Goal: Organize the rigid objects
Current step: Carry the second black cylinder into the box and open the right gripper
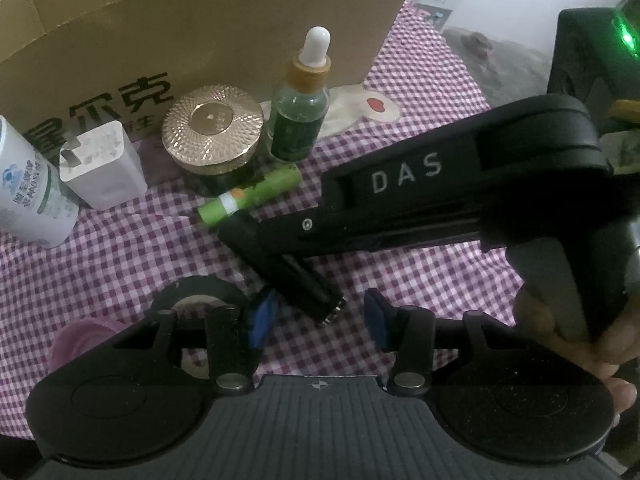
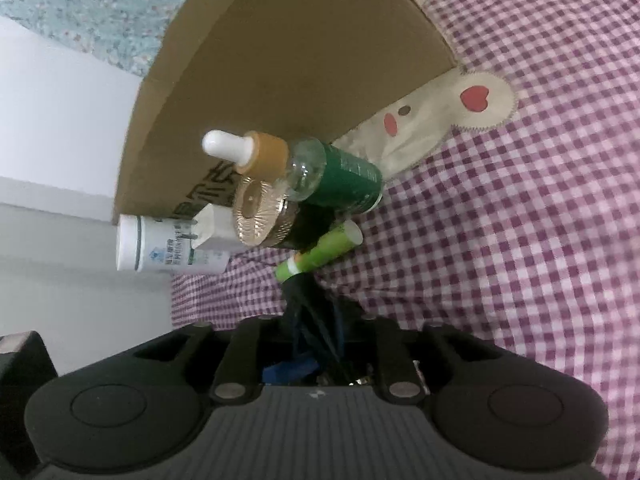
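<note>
A black ribbed cylinder (image 1: 308,284) lies slanted over the checked cloth (image 1: 120,248). Its near end sits between the blue pads of my left gripper (image 1: 320,318), which stands open with a gap on the right side. My right gripper (image 1: 240,236) reaches in from the right, rolled on its side, jaws nearly together over the cylinder's far end. Whether its pads press on it is hidden. In the right wrist view the right gripper (image 2: 316,312) shows only a dark mass between its fingers. A green tube (image 1: 252,196) (image 2: 320,254) lies just beyond.
Along a cardboard box (image 1: 200,32) stand a white bottle (image 1: 28,196), a white charger (image 1: 104,164), a gold-lidded jar (image 1: 212,128) and a green dropper bottle (image 1: 300,120). A black tape roll (image 1: 196,292) and a pink object (image 1: 76,340) lie by my left finger.
</note>
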Action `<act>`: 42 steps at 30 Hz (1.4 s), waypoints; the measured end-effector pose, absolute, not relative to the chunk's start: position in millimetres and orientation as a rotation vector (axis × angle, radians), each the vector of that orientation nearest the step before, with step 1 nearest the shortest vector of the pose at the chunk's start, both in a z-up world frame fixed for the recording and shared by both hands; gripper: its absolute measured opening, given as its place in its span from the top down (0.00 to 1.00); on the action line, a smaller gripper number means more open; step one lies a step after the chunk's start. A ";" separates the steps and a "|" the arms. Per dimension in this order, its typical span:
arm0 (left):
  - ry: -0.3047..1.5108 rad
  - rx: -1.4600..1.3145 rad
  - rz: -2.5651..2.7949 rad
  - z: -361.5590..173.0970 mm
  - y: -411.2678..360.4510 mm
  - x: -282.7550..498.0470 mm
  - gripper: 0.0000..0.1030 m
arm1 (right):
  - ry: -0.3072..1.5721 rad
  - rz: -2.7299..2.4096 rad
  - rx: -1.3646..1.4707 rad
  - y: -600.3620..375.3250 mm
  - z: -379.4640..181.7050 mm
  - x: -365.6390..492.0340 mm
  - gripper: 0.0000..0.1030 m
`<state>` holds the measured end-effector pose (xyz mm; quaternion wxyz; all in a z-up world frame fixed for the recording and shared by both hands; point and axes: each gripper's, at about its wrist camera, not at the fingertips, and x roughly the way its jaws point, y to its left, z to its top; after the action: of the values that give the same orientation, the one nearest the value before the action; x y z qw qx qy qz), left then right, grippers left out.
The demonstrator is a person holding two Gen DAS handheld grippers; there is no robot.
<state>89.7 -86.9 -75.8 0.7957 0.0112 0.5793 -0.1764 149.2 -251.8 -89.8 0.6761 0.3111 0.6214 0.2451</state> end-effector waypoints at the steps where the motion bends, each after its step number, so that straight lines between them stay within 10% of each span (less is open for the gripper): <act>1: 1.243 0.029 -0.381 -76.0 -87.9 89.5 0.54 | 1.400 0.547 0.716 -253.4 -90.9 149.0 0.78; 28: 1.225 0.124 -0.337 -77.9 -108.7 81.0 0.75 | 1.356 0.457 0.793 -267.9 -90.7 108.4 0.78; 42: 1.023 0.101 -0.341 8.6 -90.4 46.9 0.75 | 1.190 0.491 0.718 -262.9 -11.2 90.3 0.78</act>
<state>46.9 -90.4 8.6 0.8569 0.0479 0.4869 -0.1624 90.3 -262.9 -11.2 0.7405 0.3274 0.5425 0.2238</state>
